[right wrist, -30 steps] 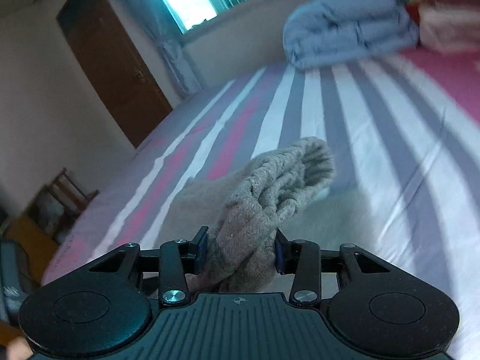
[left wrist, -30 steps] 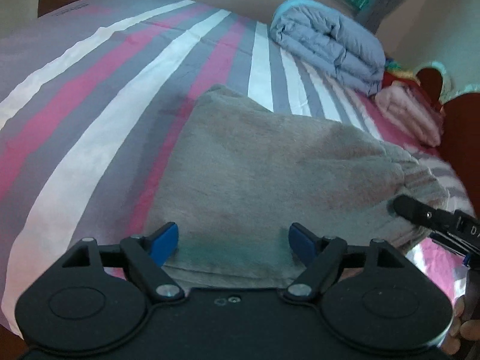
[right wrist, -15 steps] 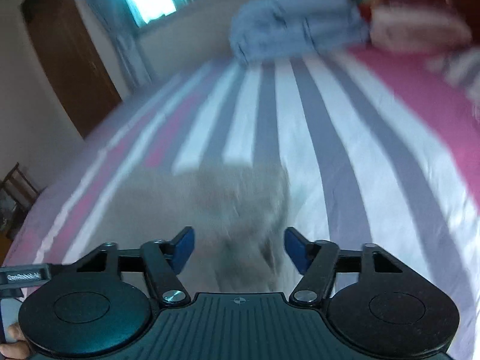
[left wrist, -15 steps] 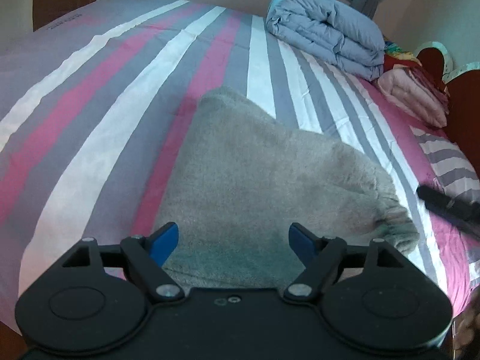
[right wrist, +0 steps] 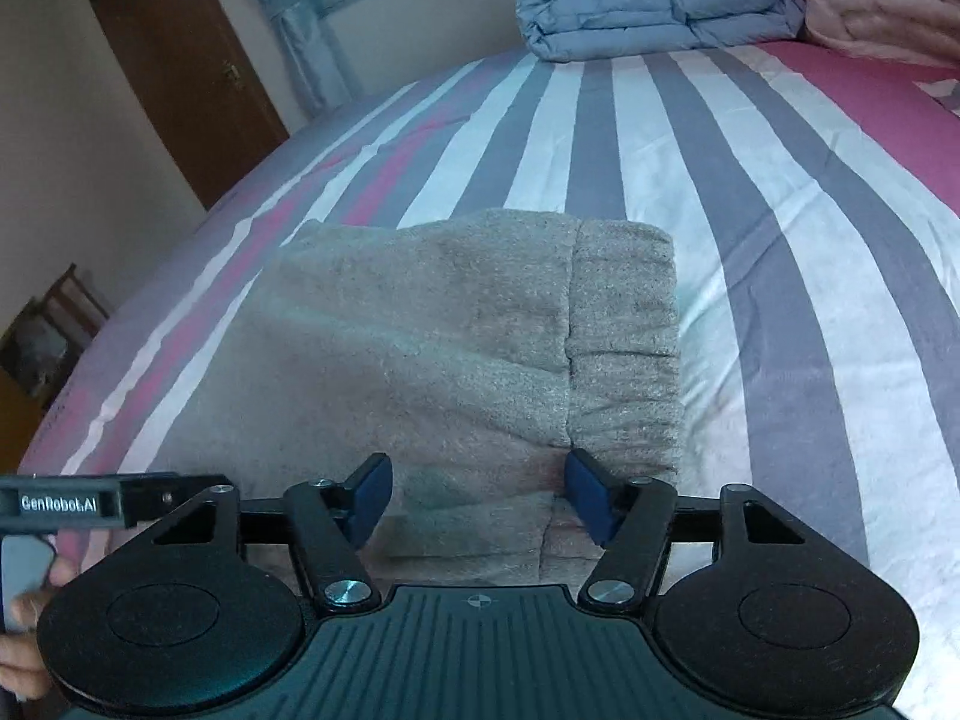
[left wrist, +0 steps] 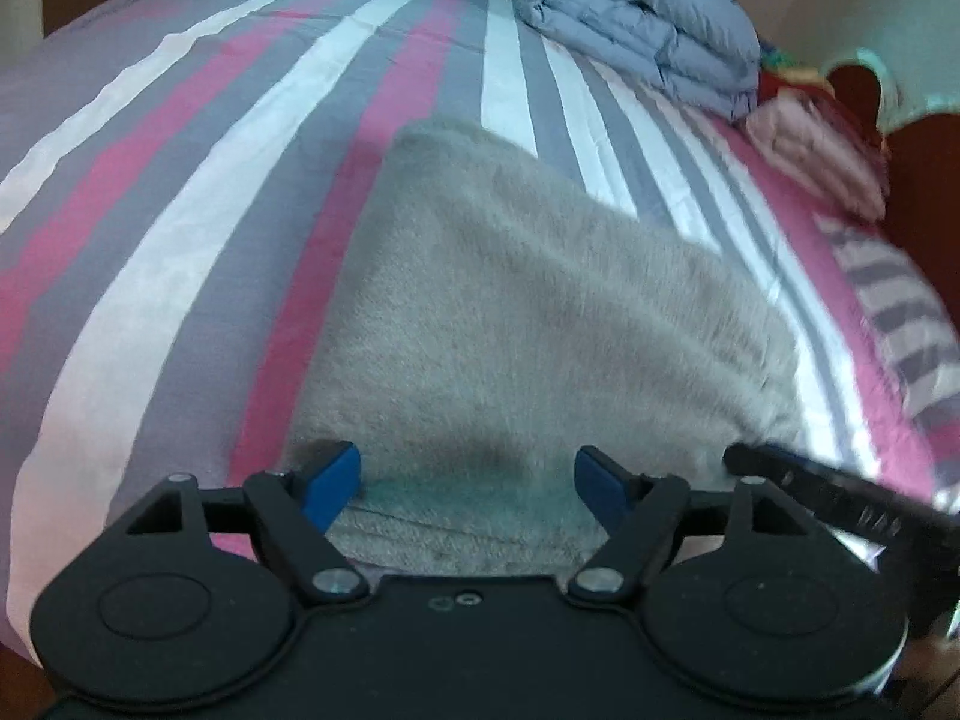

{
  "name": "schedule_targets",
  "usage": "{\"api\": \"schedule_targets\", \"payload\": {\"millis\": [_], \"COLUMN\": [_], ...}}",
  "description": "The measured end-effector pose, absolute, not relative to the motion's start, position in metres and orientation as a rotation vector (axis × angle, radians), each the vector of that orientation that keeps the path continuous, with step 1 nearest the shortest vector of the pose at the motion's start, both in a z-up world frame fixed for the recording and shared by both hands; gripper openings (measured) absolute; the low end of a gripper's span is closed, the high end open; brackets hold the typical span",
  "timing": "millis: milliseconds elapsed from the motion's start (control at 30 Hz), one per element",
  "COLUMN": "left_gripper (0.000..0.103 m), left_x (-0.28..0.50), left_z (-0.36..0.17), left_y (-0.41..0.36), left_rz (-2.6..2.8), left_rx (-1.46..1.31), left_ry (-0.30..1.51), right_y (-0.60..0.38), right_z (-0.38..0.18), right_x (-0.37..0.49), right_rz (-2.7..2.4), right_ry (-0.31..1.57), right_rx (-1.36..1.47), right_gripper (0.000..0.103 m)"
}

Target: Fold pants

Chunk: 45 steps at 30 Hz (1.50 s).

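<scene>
Grey fleece pants [left wrist: 528, 312] lie folded flat on the striped bed; in the right wrist view [right wrist: 456, 348] the ribbed waistband [right wrist: 624, 348] forms their right end. My left gripper [left wrist: 468, 474] is open and empty, low over the near edge of the pants. My right gripper [right wrist: 477, 495] is open and empty, just above the near edge by the waistband. The right gripper's body shows in the left wrist view [left wrist: 840, 495]. The left gripper's body shows in the right wrist view [right wrist: 90, 501].
The bed sheet [left wrist: 180, 192] has pink, grey and white stripes. A folded blue-grey duvet [right wrist: 654, 0] and pink folded bedding [right wrist: 882, 18] lie at the far end. A brown door [right wrist: 174, 66] and a small chair [right wrist: 48, 336] stand at left.
My right gripper opened and let go of the bunched pants end, which now lies flat on the folded stack. The left gripper stayed open and dipped slightly closer.
</scene>
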<state>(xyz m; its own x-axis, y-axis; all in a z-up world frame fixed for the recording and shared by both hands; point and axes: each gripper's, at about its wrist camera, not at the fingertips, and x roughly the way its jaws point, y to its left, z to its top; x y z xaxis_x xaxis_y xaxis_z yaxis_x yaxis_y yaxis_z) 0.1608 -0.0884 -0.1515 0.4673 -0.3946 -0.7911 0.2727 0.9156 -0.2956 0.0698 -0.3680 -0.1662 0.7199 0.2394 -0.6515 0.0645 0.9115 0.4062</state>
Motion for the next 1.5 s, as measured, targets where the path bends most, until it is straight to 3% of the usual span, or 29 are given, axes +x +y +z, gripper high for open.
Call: {"api": "schedule_targets", "payload": {"millis": [167, 267, 400, 567, 700, 733, 767, 800, 1300, 1433, 1500], "left_gripper": [0.07, 0.072, 0.072, 0.072, 0.076, 0.076, 0.076, 0.076, 0.073, 0.071, 0.072], "left_x": [0.174, 0.185, 0.181, 0.162, 0.165, 0.165, 0.164, 0.163, 0.176, 0.17, 0.166], "left_z": [-0.133, -0.134, -0.159, -0.171, -0.172, -0.173, -0.172, -0.172, -0.149, -0.175, -0.18], "left_y": [-0.081, -0.09, -0.101, -0.109, -0.107, -0.106, -0.106, -0.106, -0.074, -0.079, -0.075], "left_rz": [-0.395, -0.385, -0.383, -0.376, -0.392, -0.396, -0.397, -0.396, -0.25, -0.268, -0.266], "left_rx": [-0.127, -0.123, -0.089, 0.005, -0.006, -0.005, 0.002, 0.008, -0.096, -0.049, -0.088], "left_ry": [0.959, 0.958, 1.018, 0.968, 0.976, 0.975, 0.971, 0.967, 0.935, 1.013, 1.021], "right_y": [-0.373, -0.375, -0.369, -0.376, -0.373, -0.377, -0.389, -0.403, -0.35, -0.322, -0.336], "right_z": [-0.143, -0.12, -0.107, -0.138, -0.179, -0.187, -0.201, -0.209, -0.113, -0.163, -0.19], "right_x": [0.067, 0.082, 0.117, 0.159, 0.149, 0.143, 0.14, 0.133, 0.087, 0.096, 0.092], "right_rz": [0.106, 0.105, 0.086, 0.059, -0.074, -0.081, -0.089, -0.072, -0.013, -0.098, -0.092], "right_ry": [0.722, 0.643, 0.635, 0.738, 0.808, 0.809, 0.856, 0.841, 0.574, 0.749, 0.798], "right_rx": [0.481, 0.524, 0.482, 0.505, 0.322, 0.331, 0.434, 0.568, 0.294, -0.014, 0.07], "right_gripper": [0.065, 0.081, 0.084, 0.083, 0.084, 0.088, 0.103, 0.103, 0.103, 0.103, 0.103]}}
